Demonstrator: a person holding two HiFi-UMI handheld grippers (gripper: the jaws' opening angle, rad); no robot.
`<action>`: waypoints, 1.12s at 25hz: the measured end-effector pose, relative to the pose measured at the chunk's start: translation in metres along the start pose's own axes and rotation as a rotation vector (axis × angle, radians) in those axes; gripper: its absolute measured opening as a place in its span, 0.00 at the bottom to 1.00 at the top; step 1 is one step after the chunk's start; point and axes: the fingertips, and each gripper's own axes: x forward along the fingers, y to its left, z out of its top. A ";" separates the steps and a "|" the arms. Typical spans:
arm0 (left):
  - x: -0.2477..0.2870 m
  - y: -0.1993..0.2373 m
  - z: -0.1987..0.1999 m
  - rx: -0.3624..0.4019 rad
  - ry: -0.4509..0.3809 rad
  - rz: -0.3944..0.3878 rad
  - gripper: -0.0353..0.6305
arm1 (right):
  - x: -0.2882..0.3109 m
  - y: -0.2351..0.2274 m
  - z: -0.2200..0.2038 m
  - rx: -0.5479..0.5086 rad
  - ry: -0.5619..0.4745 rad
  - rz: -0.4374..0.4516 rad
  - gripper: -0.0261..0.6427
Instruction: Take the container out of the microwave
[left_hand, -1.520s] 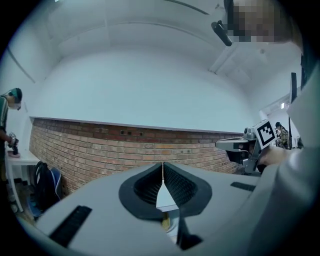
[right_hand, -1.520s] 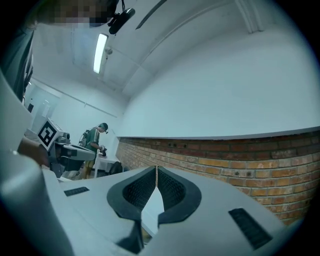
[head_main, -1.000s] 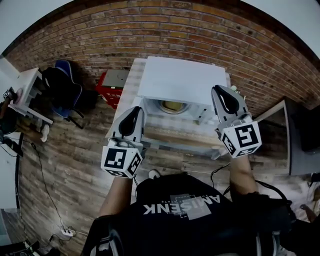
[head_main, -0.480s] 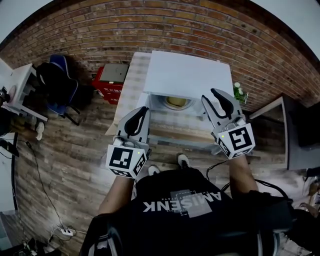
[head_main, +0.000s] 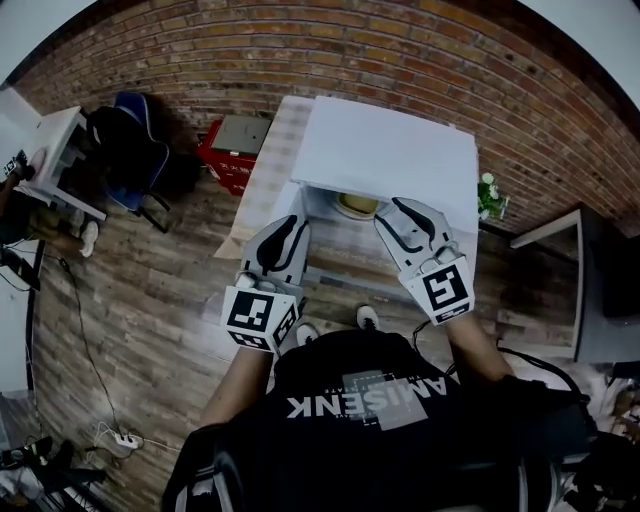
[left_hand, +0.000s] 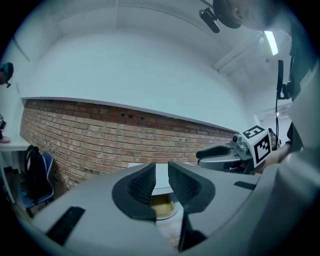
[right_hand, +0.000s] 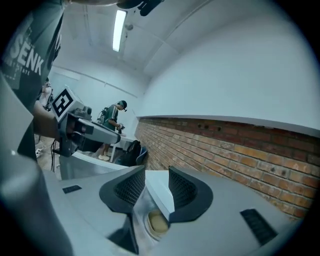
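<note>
— Inside the microwave (head_main: 385, 150), on the floor of its open cavity, sits the container (head_main: 357, 205). It is a low, round, pale yellow dish, so it has no long axis to line up with.
— Which way does it lie from the grippers?
— Straight ahead of both and a little lower, toward the microwave's back. The 2 grippers flank the opening. The left gripper (head_main: 290, 228) is off the microwave's left front corner, and the right gripper (head_main: 400, 212) is just before the opening.
— Which is nearer?
— The right, I judge. Its tips are close beside the dish's rim in the head view, while the left is further out.
— And the jaws?
— The right gripper's have just been opening and stand apart with nothing between them. Through the gap the dish shows below the microwave's white top edge. The left gripper's are released too, a narrow empty gap with the dish framed beyond it.
— Anything in the way?
— No door shows across the opening. The cavity's roof is the limit, so the reach likely has to go in level beneath it. A small plant (head_main: 490, 195) stands right of the microwave and a red box (head_main: 235, 165) sits left of it, off the bench (head_main: 272, 150). Both are well apart from the path.
</note>
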 end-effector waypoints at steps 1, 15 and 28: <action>0.002 0.000 -0.003 0.001 0.005 0.009 0.16 | 0.004 0.003 -0.007 -0.010 0.004 0.013 0.30; -0.005 -0.013 -0.035 0.021 0.051 0.097 0.16 | 0.053 0.053 -0.110 -0.071 0.111 0.250 0.35; -0.041 -0.020 -0.062 0.014 0.082 0.182 0.16 | 0.099 0.077 -0.199 -0.141 0.241 0.329 0.40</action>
